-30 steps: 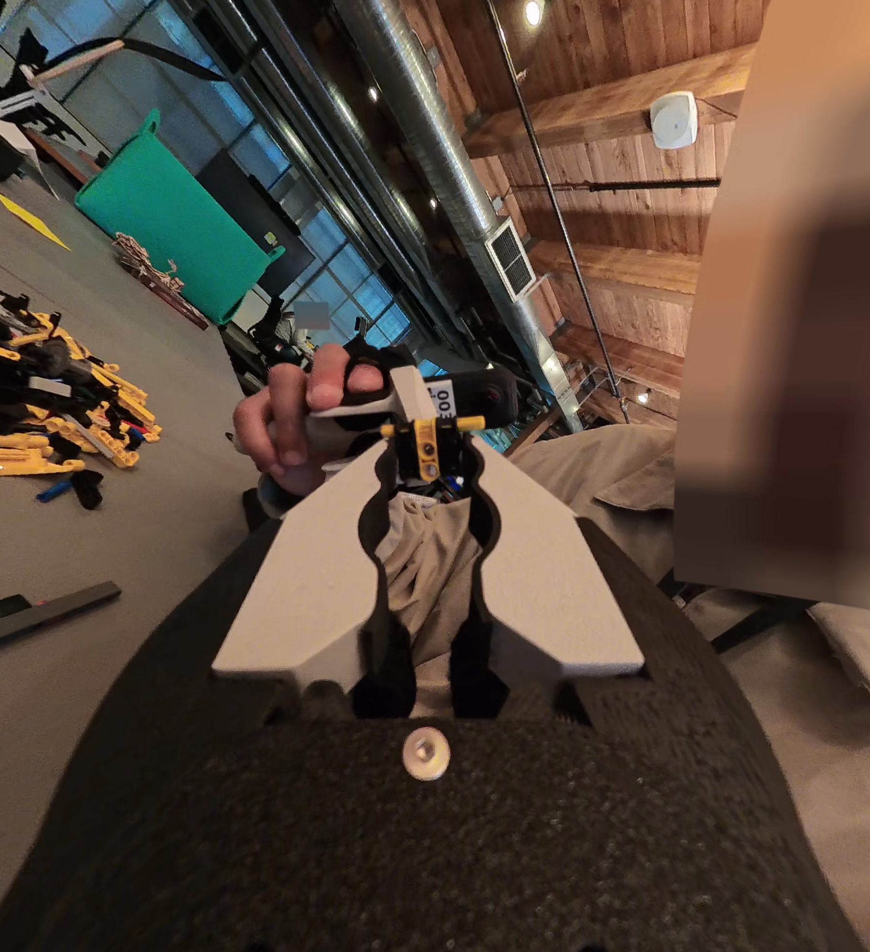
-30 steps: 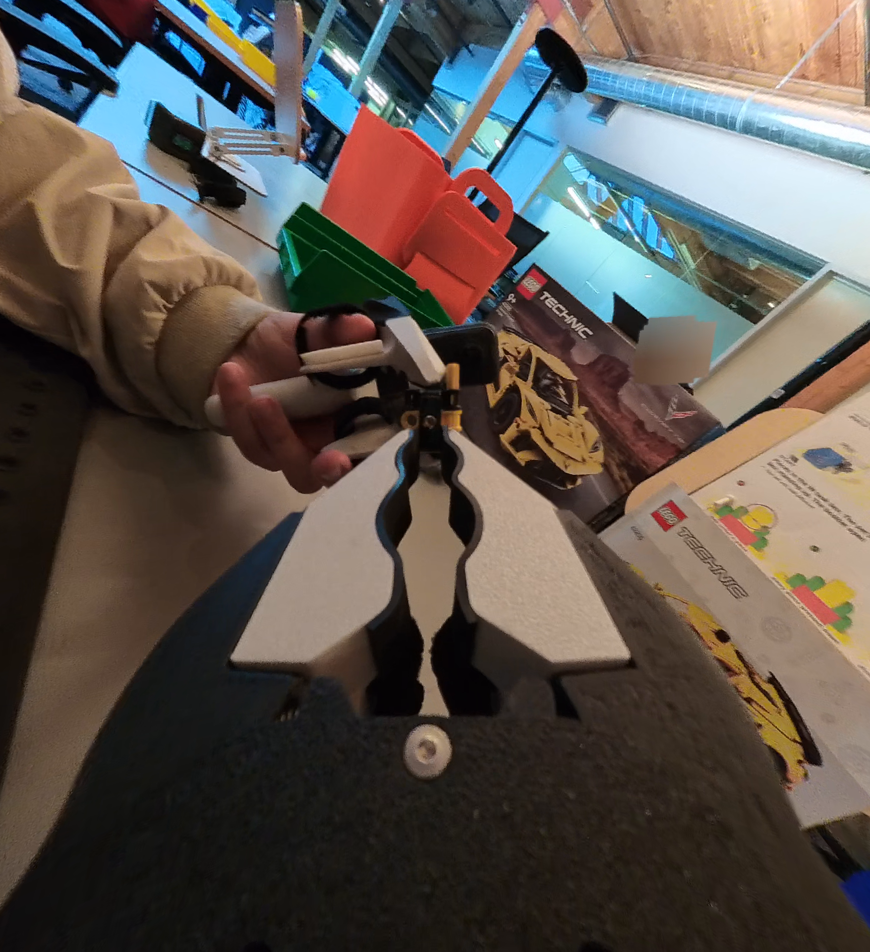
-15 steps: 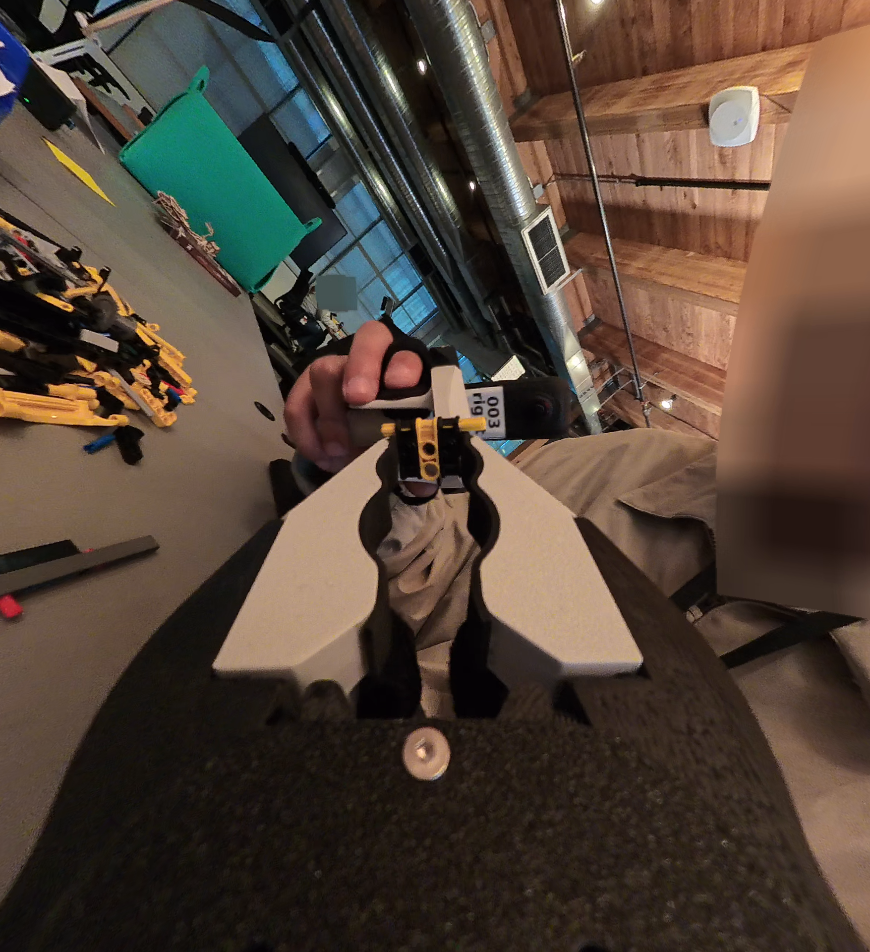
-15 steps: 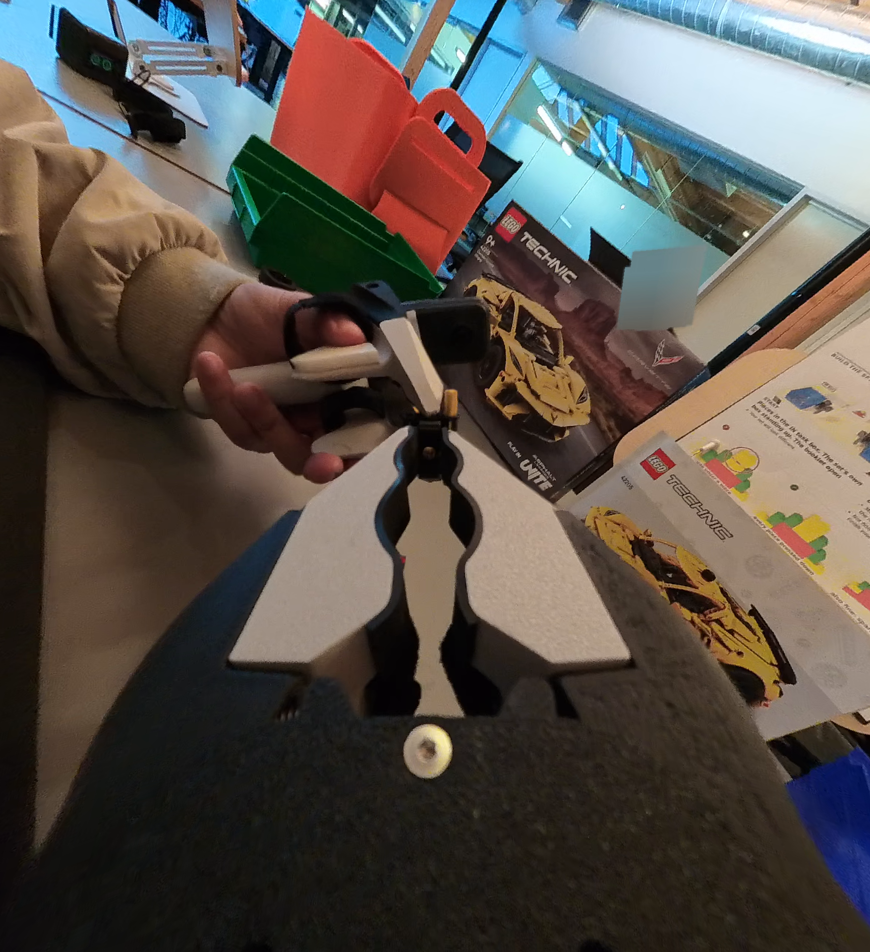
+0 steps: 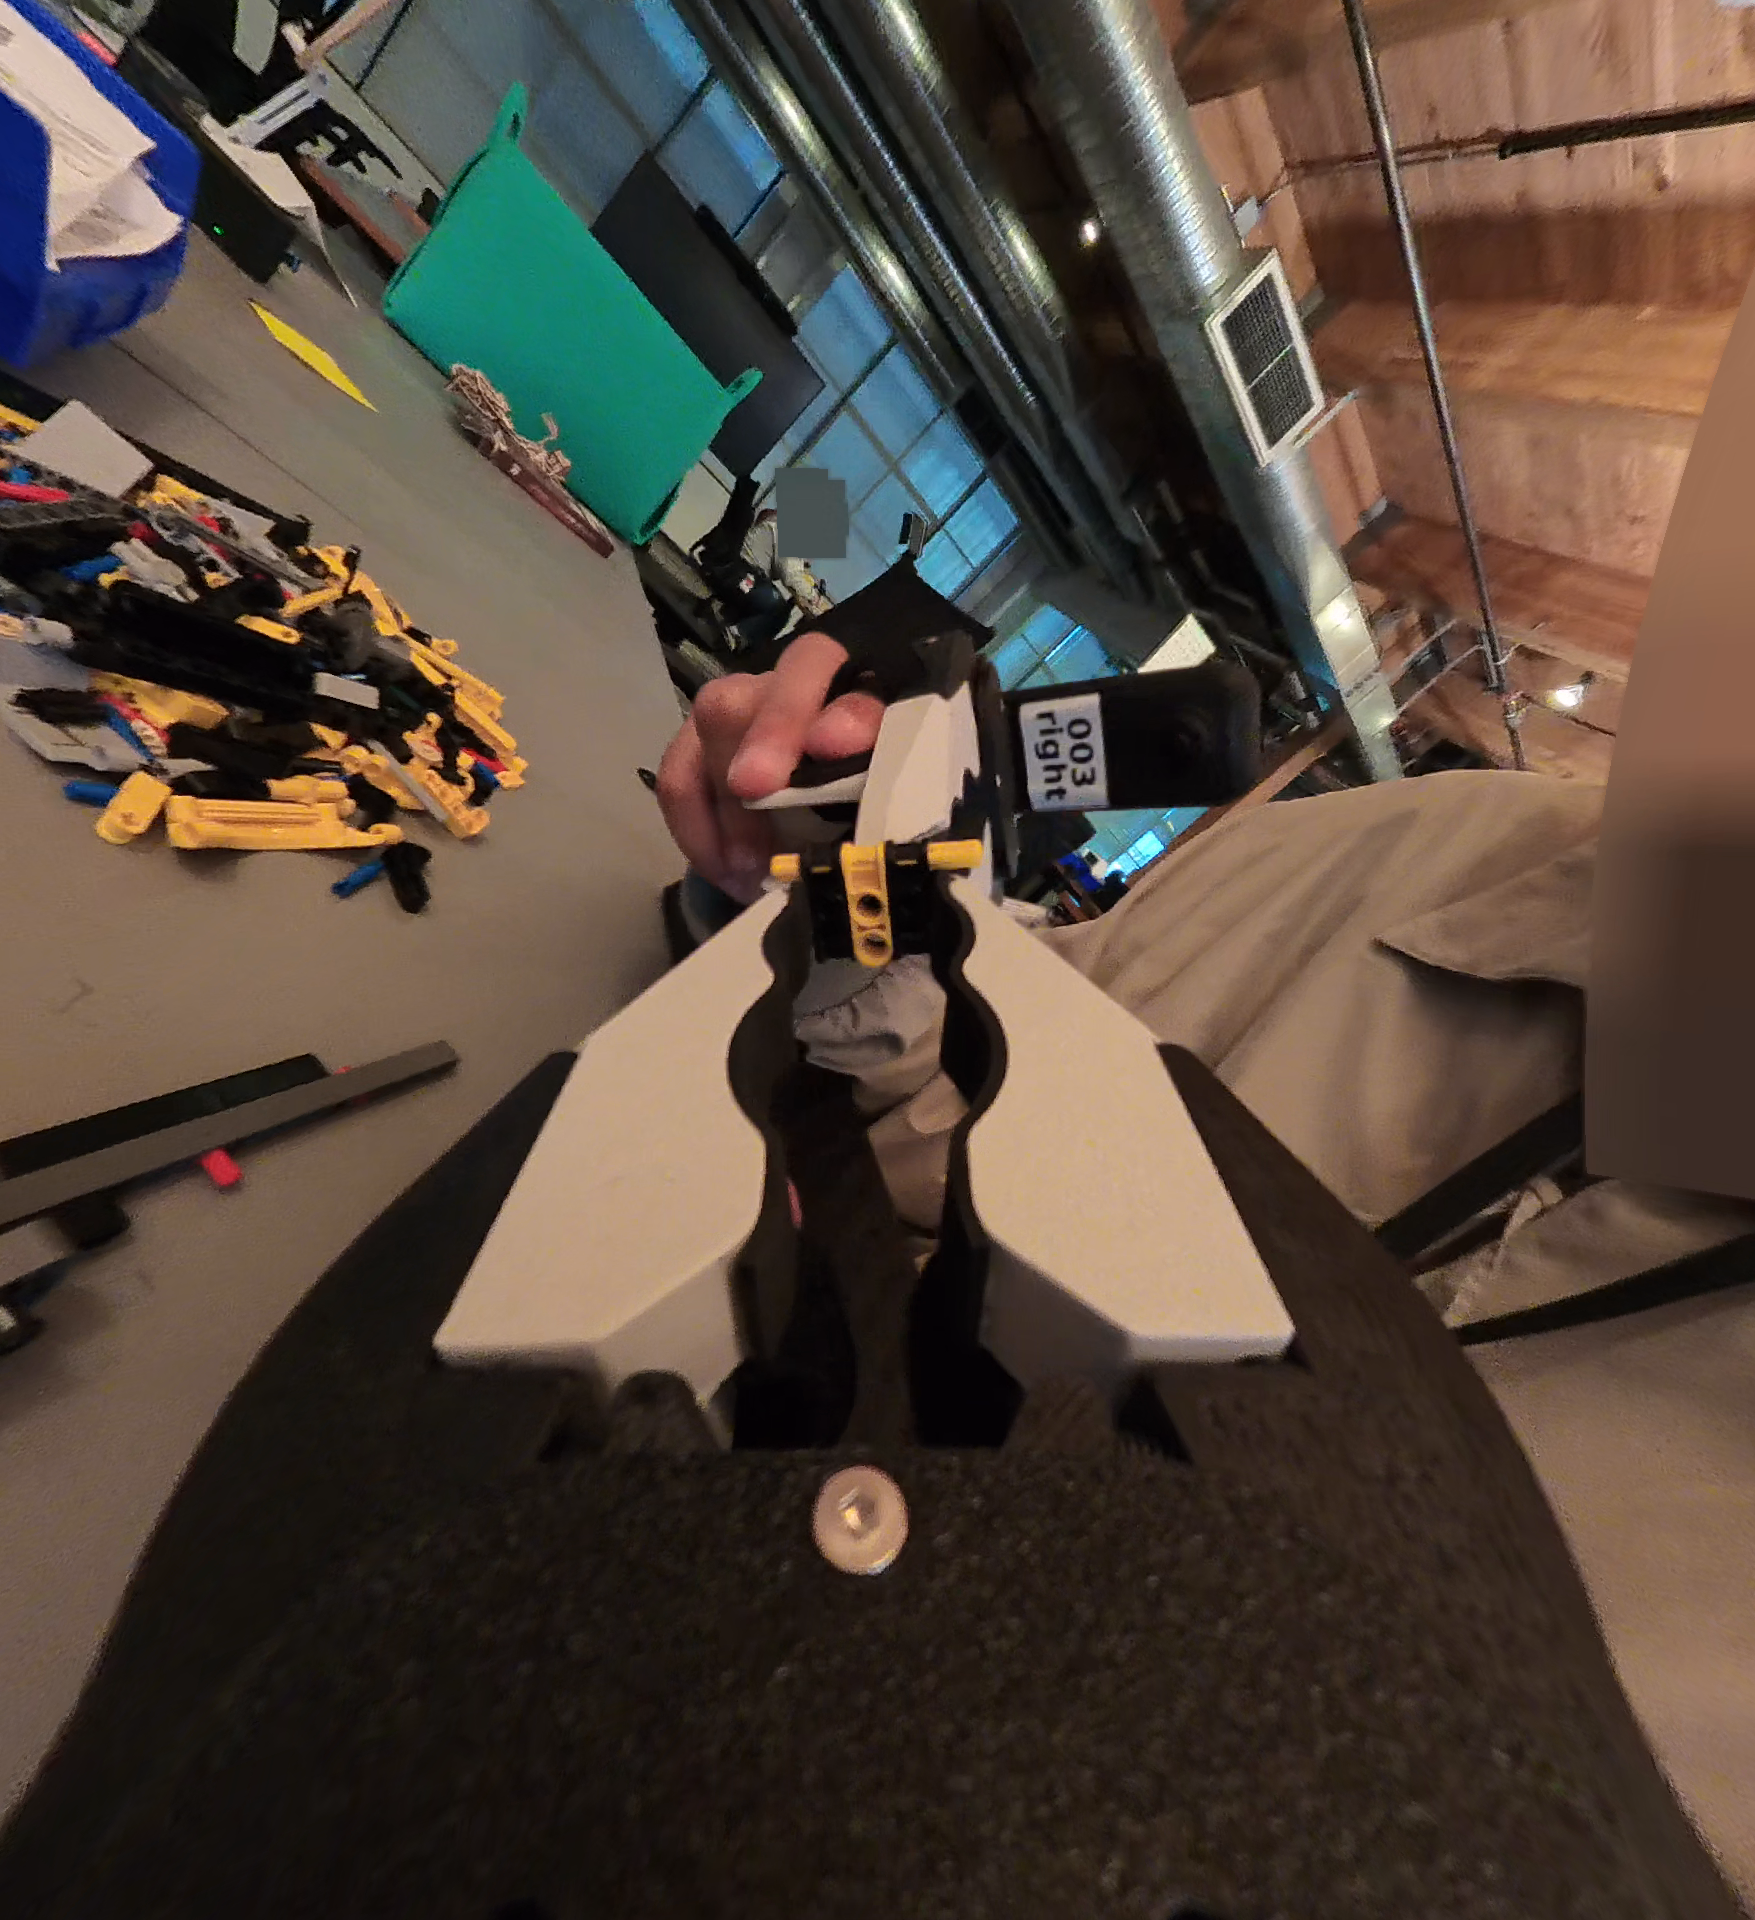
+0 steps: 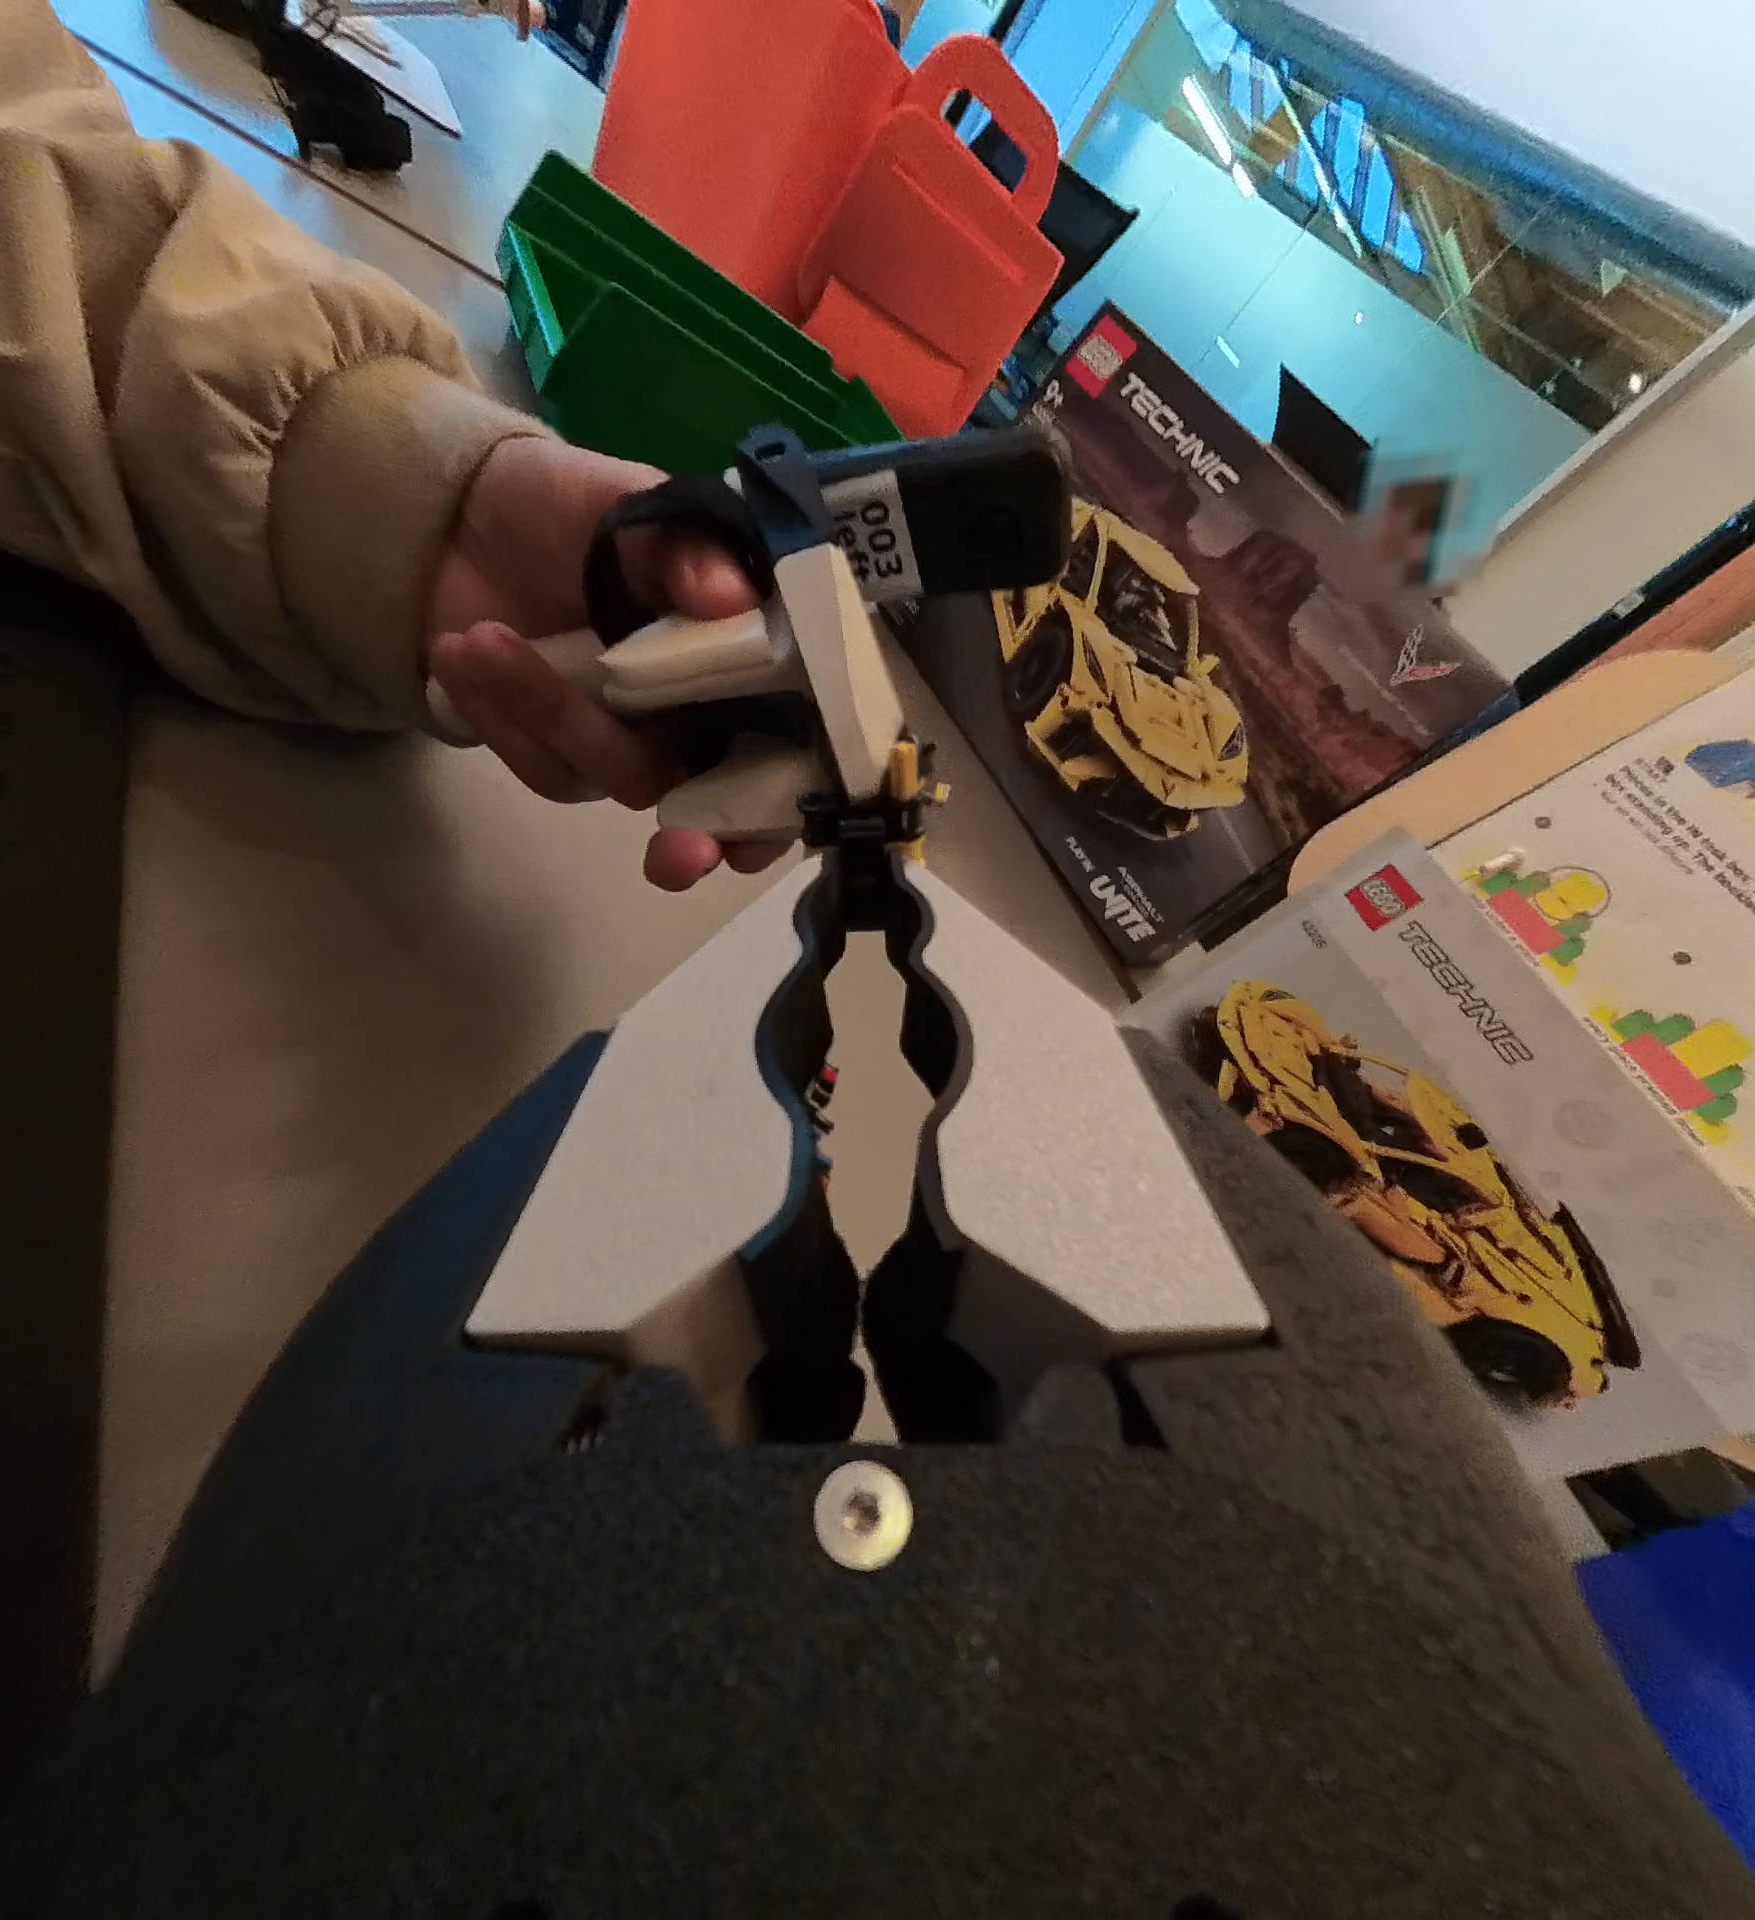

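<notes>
A small black and yellow brick assembly point(image 5: 865, 906) is held in the air between both grippers. My left gripper point(image 5: 868, 920) is shut on its lower black and yellow part. My right gripper point(image 6: 860, 883) is shut on the assembly's black end point(image 6: 860, 831). In the left wrist view the right gripper's white fingers point(image 5: 920, 758) come down onto the assembly's top, held by a hand point(image 5: 748, 769). In the right wrist view the left gripper's fingers point(image 6: 837, 665) meet the assembly from above left, held by a hand point(image 6: 540, 665) in a beige sleeve.
A pile of yellow and black brick parts point(image 5: 208, 686) lies on the grey table, with black bars point(image 5: 177, 1122) nearer. A blue bin point(image 5: 11, 208) and green bin point(image 5: 561, 343) stand behind. To the right are red point(image 6: 831, 187) and green bins point(image 6: 665, 353), a set box point(image 6: 1195, 644) and an instruction booklet point(image 6: 1475, 1143). My two grippers' fingertips are within a few centimetres of each other.
Both grippers have tilted and turned while keeping hold of the assembly. In the right wrist view the assembly has turned from face-on to nearly edge-on. The parts pile now shows larger.
</notes>
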Motion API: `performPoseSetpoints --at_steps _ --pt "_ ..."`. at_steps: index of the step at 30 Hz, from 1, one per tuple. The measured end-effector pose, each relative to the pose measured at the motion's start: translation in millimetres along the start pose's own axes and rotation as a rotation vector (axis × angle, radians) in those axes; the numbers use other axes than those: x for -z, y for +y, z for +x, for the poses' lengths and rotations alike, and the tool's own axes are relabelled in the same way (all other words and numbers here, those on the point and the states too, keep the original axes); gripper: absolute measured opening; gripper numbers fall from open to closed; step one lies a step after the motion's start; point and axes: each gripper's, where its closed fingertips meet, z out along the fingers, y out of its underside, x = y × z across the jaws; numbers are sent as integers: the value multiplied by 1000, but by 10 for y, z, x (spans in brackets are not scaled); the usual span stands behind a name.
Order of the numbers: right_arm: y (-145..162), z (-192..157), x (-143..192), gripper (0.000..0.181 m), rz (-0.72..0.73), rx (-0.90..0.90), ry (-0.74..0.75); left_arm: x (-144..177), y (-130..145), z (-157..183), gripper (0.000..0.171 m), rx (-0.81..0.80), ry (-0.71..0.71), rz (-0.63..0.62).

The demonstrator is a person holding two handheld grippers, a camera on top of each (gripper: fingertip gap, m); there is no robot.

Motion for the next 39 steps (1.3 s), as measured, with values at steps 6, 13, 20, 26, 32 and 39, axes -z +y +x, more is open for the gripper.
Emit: performPoseSetpoints --at_steps 6,13,20,26,32,39 --pt "-13 -48 75 7 51 -67 -91 -45 58 39 21 53 33 -25" --pt "52 430 560 6 133 -237 -45 479 -344 -69 21 21 -39 166" --pt "1101 782 617 7 -396 -369 112 350 -211 -8 22 -97 -4 127" --pt "1937 946 1234 17 -742 -552 218 298 -280 470 22 -7 335 230" --pt "947 713 659 37 -283 -584 1 173 -126 595 23 89 485 165" --pt "-567 -53 221 34 416 -781 -485 102 141 764 22 115 602 6"
